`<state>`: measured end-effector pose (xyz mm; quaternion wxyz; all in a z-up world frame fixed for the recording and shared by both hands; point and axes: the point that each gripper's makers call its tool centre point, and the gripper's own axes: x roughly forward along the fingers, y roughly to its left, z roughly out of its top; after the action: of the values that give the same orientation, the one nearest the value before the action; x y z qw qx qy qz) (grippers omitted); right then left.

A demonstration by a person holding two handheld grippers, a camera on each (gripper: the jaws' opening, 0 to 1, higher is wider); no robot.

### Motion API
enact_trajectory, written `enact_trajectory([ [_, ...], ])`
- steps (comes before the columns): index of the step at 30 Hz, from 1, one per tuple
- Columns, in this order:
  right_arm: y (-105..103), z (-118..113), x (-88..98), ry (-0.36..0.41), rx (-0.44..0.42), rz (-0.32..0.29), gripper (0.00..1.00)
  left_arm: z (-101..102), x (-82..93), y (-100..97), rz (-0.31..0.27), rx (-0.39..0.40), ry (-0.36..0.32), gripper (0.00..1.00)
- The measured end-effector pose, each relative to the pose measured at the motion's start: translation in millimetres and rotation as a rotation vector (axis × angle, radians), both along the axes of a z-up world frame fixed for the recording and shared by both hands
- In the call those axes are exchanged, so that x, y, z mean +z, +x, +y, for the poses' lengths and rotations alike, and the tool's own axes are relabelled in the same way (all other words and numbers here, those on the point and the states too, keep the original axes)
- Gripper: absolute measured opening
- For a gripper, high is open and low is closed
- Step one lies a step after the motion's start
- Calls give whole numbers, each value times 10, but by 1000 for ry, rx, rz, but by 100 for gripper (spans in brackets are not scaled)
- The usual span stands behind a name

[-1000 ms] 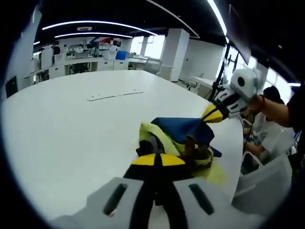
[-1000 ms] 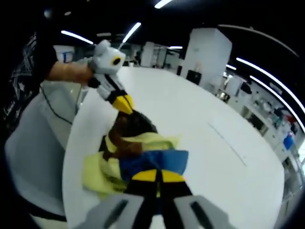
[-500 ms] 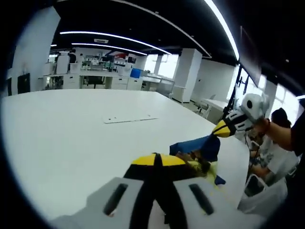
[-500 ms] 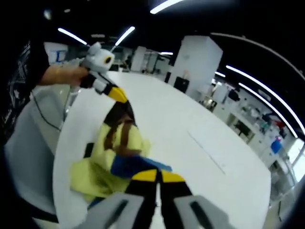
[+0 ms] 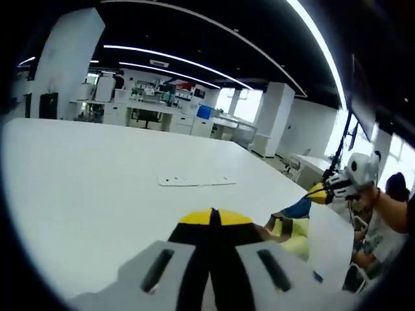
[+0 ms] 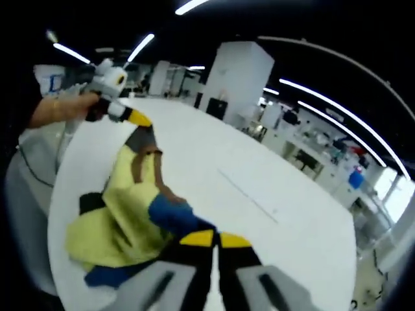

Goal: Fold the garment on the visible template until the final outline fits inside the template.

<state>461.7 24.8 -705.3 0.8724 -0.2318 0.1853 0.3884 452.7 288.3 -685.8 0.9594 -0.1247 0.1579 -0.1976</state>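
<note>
1. Hanging between the two grippers, the garment [image 6: 133, 207], yellow with blue and brown patches, is stretched above the near edge of the white table [image 6: 259, 194].
2. The left gripper [image 6: 138, 119] pinches one corner, jaws closed.
3. The right gripper [image 6: 212, 240] clamps the blue edge.
4. A flat template [image 5: 196, 181] lies further out on the table.

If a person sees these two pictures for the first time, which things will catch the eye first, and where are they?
The bright yellow and blue garment stands out first: it is stretched above the near edge of the white table, pinched at two corners. The left claw grips its far corner at upper left in the right gripper view, and the right claw grips the near blue part. Farther out on the table lies a thin flat white template.
</note>
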Motion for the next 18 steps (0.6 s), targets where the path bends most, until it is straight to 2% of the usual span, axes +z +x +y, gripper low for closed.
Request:
enact_trajectory([
  [7,349,-93,-163,49,-121,46,0,109,-204,276,39,42,-14,0],
  [14,698,-93,-447,103,-247,108,0,206,-492,587,89,79,-26,0],
  [18,792,-82,-631,82,-281,128,0,188,-637,670,104,67,-28,0],
])
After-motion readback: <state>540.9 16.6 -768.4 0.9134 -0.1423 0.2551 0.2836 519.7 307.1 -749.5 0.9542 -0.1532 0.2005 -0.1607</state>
